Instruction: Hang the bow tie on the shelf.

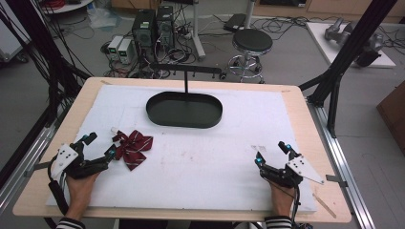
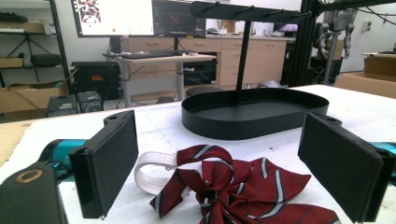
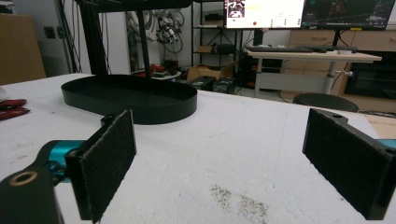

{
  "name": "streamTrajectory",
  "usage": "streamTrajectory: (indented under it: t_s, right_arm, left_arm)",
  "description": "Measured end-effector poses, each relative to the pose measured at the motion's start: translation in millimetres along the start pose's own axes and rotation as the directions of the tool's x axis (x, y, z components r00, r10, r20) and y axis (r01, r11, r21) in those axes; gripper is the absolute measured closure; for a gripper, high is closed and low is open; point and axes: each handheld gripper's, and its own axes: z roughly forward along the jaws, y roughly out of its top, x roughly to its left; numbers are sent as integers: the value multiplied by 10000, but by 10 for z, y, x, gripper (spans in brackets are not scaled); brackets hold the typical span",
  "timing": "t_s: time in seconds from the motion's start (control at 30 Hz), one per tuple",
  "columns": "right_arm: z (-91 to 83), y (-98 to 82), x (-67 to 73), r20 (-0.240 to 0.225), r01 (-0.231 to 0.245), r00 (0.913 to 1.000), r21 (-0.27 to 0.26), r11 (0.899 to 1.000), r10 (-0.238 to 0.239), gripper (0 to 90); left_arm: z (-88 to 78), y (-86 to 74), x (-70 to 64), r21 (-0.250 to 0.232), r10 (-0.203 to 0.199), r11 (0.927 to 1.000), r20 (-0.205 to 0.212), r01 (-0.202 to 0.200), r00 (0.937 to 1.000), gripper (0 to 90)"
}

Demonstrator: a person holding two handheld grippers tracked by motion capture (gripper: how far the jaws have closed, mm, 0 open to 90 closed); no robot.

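Observation:
A dark red striped bow tie (image 1: 133,149) with a white strap lies on the white mat, left of centre. My left gripper (image 1: 99,145) rests on the mat just left of it, open, the bow tie (image 2: 238,189) lying on the mat just ahead of the jaws, untouched. A black oval tray (image 1: 184,110) with an upright hanger stand (image 1: 186,76) sits at the back middle. My right gripper (image 1: 272,152) stands open near the front right, nothing between its jaws, and bare mat lies ahead of it toward the tray (image 3: 135,99).
The white mat (image 1: 205,157) covers most of the wooden table (image 1: 296,95). A black frame post (image 1: 348,47) rises at the right rear. Beyond the table stand a stool (image 1: 251,45) and computer towers (image 1: 153,28).

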Motion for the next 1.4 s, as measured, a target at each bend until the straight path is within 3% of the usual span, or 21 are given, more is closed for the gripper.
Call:
streamTrajectory:
  t_s: [0.5,1.07,1.4]
  right_arm:
    - [0,0,5,90,86,9999,-15,10000,-86,88]
    - [6,2,14,95,126,9999,56,9999,-126,88]
    - [7,3,18,138,188,9997,48,9998,-189,88]
  left_arm:
    - [2,0,-13,6,93,10000,22,-93,10000,128]
    - [27,14,14,236,-98,9997,67,96,9999,127]
    - [76,163,113,535,74,9985,283,-89,9996,127]
